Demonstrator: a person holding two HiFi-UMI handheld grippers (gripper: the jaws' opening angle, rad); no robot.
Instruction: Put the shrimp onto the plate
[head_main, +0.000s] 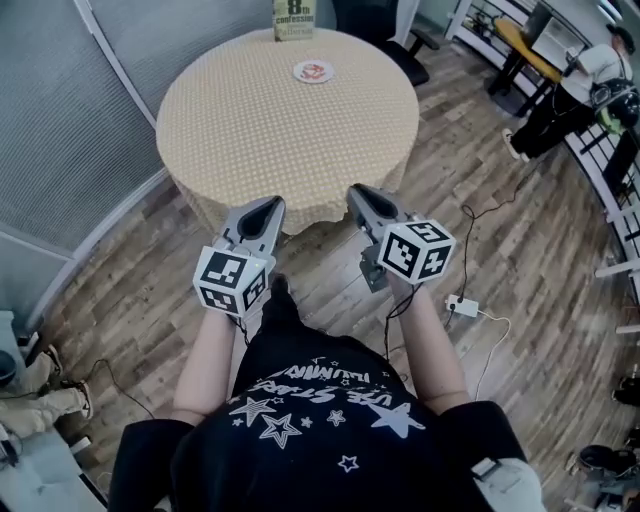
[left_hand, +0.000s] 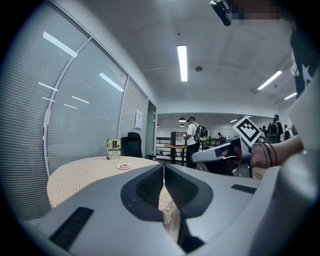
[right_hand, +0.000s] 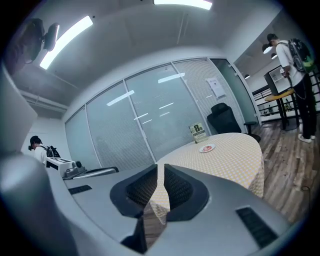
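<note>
Shrimp (head_main: 314, 71), or what we take for it, is a pink bit lying on the small white plate (head_main: 298, 72) at the far side of the round bench (head_main: 280, 130); it is too small to tell more. In the head view a printed card (head_main: 293, 20) stands just behind the plate. We hold the left hand-held gripper (head_main: 266, 208) and the right hand-held gripper (head_main: 362, 196) side by side over the wooden floor (head_main: 500, 230), at the near edge of the bench and well apart from the plate.

In the left gripper view the jaws meet at their tips, with nothing between them.

In the right gripper view the jaws leave only a thin slit and hold nothing.
</note>
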